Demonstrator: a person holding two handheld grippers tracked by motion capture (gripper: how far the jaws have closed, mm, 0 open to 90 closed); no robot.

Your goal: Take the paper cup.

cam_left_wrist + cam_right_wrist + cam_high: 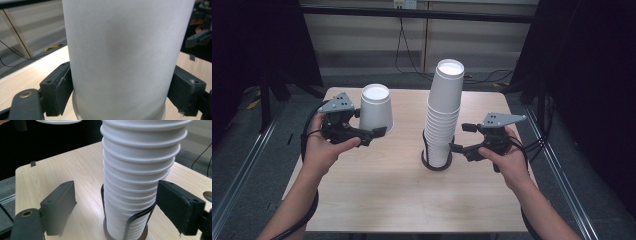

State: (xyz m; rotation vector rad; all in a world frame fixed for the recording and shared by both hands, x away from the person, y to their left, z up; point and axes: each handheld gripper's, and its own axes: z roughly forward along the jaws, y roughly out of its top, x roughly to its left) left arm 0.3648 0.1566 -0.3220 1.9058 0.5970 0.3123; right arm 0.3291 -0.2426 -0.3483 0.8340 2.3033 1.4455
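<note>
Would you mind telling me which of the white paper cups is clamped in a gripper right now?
The single upside-down cup on the left, apart from the stack: the left gripper is shut on it. The right gripper is open around the stack's lower cups.

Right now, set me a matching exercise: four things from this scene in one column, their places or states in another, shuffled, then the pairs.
Things:
1. single cup
2. cup stack
3. left tongs
4. right tongs

States:
A. open, jaws either side of the stack
B. upside down, held at the table's left
C. standing in a dark holder
D. shut on one cup

Pairs: 1-B, 2-C, 3-D, 4-A
</note>
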